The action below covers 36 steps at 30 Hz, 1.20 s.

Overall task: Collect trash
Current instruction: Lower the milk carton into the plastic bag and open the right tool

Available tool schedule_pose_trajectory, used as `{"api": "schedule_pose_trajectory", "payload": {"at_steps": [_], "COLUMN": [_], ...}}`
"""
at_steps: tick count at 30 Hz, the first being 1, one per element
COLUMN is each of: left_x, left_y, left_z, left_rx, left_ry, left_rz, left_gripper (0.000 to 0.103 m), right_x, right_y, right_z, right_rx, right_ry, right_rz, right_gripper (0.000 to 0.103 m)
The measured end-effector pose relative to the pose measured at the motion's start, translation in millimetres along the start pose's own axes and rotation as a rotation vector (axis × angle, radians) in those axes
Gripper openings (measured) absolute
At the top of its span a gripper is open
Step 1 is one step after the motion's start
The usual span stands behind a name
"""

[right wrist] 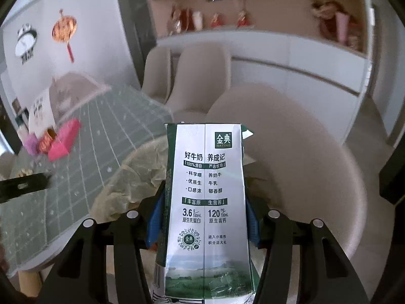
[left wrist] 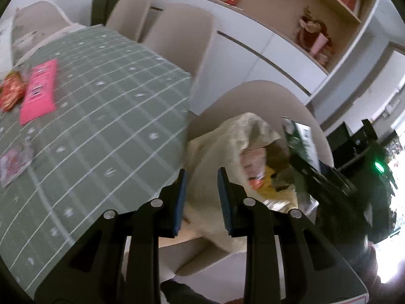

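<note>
A crumpled translucent trash bag point(left wrist: 220, 147) sits open on a beige chair seat, with wrappers showing inside. My left gripper point(left wrist: 202, 177) hovers over the bag's near edge, jaws apart and nothing pressed between the blue pads. My right gripper point(right wrist: 205, 190) is shut on an upright white-and-green milk carton point(right wrist: 207, 190), held above the bag point(right wrist: 131, 177). The same carton point(left wrist: 300, 141) appears over the bag's right side in the left wrist view. On the table lie a pink packet point(left wrist: 39, 91), a red wrapper point(left wrist: 11, 91) and a clear wrapper point(left wrist: 14, 162).
A table with a green checked cloth point(left wrist: 106, 116) lies left of the chair point(right wrist: 303, 164). More beige chairs point(left wrist: 177, 33) stand behind it. White cabinets and shelves with ornaments point(left wrist: 314, 33) line the far wall.
</note>
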<state>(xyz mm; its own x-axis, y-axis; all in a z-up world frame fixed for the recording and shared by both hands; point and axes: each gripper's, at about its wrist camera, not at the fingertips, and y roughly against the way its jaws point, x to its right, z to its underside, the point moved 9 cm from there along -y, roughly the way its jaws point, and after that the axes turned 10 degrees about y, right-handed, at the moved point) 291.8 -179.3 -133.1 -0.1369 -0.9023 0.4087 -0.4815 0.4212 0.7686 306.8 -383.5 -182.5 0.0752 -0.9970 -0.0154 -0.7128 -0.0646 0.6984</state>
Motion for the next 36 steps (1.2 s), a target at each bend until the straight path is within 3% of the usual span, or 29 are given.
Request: {"api": "schedule_pose_trajectory", "payload": {"at_steps": [6,10,13,15,25,26,27,29,30,36], "left_x": [-47.0,-70.1,-81.2,-83.8,-86.4,-87.0,-87.4,-88.7,-90.8,-110.8], "left_y": [28.6,35.3,37.2,37.9,24.1,22.5,20.8,19.9,19.4,24.5], "left_z": [3.5,5.0,4.2,3.7,-0.9,-0.6,-0.6,-0.2,-0.2,-0.2], "left_rx": [0.059,0.069,0.074,0.077,0.054,0.048,0.040,0.034,0.030,0.038], "left_ry": [0.058,0.108,0.132,0.134,0.123,0.124,0.122,0.120,0.121,0.153], "left_rz": [-0.074,-0.099,-0.111,-0.109,-0.089,-0.085,-0.078,-0.073,-0.072,-0.086], "left_gripper": [0.024,0.025,0.026,0.027,0.030,0.030,0.030,0.030,0.030,0.030], "right_x": [-7.5,-8.8,-10.1,-9.4,2.2,1.7,-0.3,-2.3,-3.1,-8.5], "right_y": [-63.6,-74.6,-72.7,-69.0,-16.6,-13.0,-10.4,-11.7,-18.0,-73.8], "right_z": [13.2,16.4,18.1,19.1,6.7,5.0,3.3,2.9,5.5,41.1], "right_rx": [-0.184,-0.213,-0.210,-0.197,-0.062,-0.050,-0.038,-0.041,-0.064,-0.273], "right_ry": [-0.014,-0.023,-0.056,-0.064,-0.080,-0.074,-0.070,-0.081,-0.098,-0.135], "right_rz": [-0.024,-0.015,-0.066,-0.082,-0.008,-0.005,-0.020,-0.035,-0.057,-0.109], "right_gripper": [0.051,0.051,0.052,0.063,0.064,0.064,0.049,0.030,0.026,0.024]}}
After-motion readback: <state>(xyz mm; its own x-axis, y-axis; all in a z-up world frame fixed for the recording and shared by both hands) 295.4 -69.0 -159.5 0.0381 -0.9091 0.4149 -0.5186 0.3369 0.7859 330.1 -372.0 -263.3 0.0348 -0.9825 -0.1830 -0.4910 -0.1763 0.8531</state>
